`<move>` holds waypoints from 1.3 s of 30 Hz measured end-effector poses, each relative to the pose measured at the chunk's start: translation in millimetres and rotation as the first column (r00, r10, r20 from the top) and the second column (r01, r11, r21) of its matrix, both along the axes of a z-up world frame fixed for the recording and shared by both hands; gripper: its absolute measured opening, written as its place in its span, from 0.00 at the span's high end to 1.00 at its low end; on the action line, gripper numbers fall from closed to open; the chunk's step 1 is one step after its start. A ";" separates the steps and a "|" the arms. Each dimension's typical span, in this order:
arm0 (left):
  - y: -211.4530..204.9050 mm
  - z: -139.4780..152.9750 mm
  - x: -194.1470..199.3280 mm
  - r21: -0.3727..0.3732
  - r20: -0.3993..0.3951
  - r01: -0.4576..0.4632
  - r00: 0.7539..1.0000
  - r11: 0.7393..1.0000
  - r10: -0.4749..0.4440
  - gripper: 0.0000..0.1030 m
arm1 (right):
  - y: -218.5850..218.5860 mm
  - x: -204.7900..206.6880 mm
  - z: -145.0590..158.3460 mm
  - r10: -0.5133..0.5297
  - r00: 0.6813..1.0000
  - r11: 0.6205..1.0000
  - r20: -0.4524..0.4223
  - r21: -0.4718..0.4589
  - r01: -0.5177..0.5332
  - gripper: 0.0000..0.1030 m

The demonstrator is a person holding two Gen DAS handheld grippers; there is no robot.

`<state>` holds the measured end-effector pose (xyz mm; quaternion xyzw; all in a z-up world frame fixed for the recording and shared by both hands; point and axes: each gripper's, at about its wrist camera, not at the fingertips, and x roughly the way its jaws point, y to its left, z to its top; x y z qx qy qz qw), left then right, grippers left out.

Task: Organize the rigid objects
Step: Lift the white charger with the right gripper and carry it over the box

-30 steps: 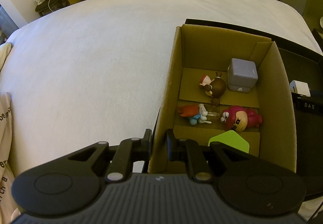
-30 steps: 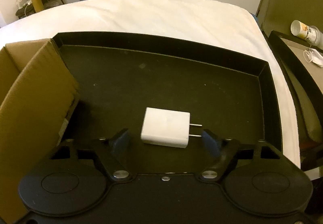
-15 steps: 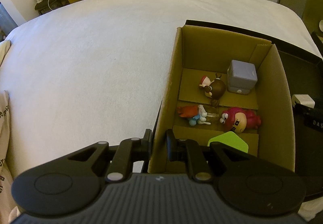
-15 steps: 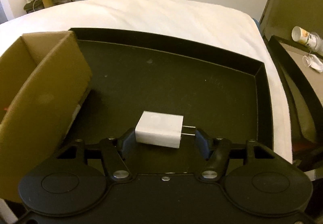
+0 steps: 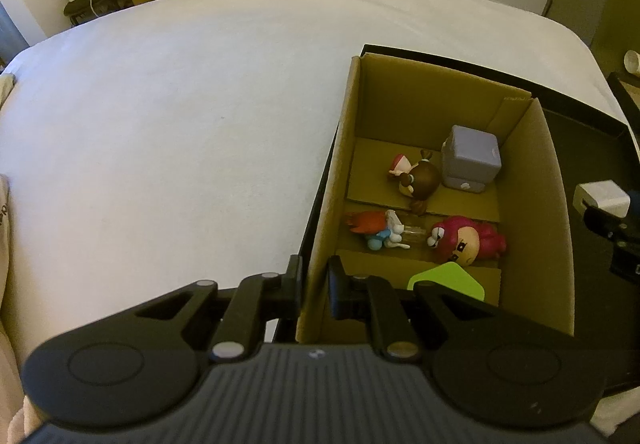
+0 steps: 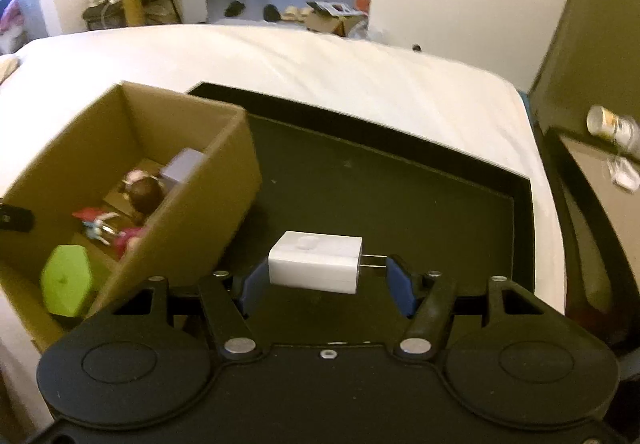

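1. Lifted since a second ago: right gripper (image 6: 322,282) now carries the white charger (image 6: 316,262) clear of the black tray (image 6: 400,200), blue pads clamped end to end, prongs against the right pad.
2. Left gripper (image 5: 314,280) hasn't moved; narrow, pinching the near-left wall of the cardboard box (image 5: 552,212).
3. Box stands in the tray, left of the charger. Contents: green flat piece (image 5: 448,280), pink figurine (image 5: 466,242), red-haired figurine (image 5: 376,228), brown-haired figurine (image 5: 418,180), grey-lilac cube (image 5: 472,160).
4. Tray lies on a white bed (image 5: 180,124).
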<state>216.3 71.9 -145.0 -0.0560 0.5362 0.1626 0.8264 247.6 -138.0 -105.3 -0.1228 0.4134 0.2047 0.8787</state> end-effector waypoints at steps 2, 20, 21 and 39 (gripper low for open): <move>0.6 0.3 -0.2 -0.004 0.002 0.001 1.000 1.000 -0.001 0.89 | 3.6 -2.6 6.7 0.018 1.000 1.000 0.021 -0.004 -0.018 0.40; 7.7 0.8 -2.4 -0.060 0.023 0.003 1.000 0.998 -0.002 0.90 | 49.5 -15.1 46.7 0.144 0.983 0.989 0.110 -0.002 -0.145 0.40; 8.3 1.0 -2.8 -0.063 0.024 0.003 1.000 0.998 -0.001 0.90 | 54.8 -15.9 47.2 0.152 0.982 0.988 0.110 -0.003 -0.153 0.40; 17.3 2.0 -6.7 -0.107 0.040 0.001 0.999 0.994 0.003 0.90 | 95.2 -14.7 31.8 0.210 0.977 0.978 -0.021 -0.007 -0.211 0.40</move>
